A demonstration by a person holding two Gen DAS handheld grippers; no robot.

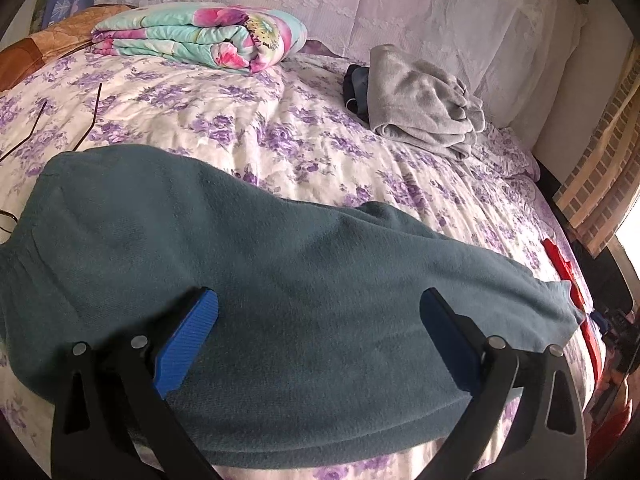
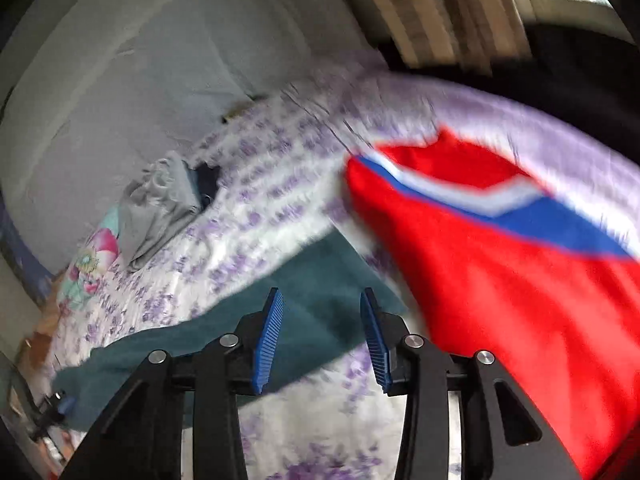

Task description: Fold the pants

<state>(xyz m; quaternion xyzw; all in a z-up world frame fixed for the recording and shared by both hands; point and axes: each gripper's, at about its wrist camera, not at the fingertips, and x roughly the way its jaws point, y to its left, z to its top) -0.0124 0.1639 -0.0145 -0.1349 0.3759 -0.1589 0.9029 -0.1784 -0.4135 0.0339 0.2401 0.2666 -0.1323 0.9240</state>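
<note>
Teal pants (image 1: 280, 280) lie flat across the near side of the bed, folded lengthwise into a long band. My left gripper (image 1: 319, 294) hovers over their middle, open wide, with its blue pads (image 1: 188, 340) apart and no cloth pinched. The right wrist view is blurred by motion. In it, my right gripper (image 2: 321, 293) stands open just above one end of the teal pants (image 2: 168, 352), with nothing between its pads (image 2: 268, 340).
A red garment (image 2: 500, 280) with a blue and white stripe lies to the right; its edge (image 1: 558, 256) shows near the bed's side. Folded grey clothes (image 1: 420, 108) and a flowered quilt (image 1: 200, 36) sit at the back. Wire hangers (image 1: 92, 120) lie on the purple-flowered sheet (image 1: 280, 128).
</note>
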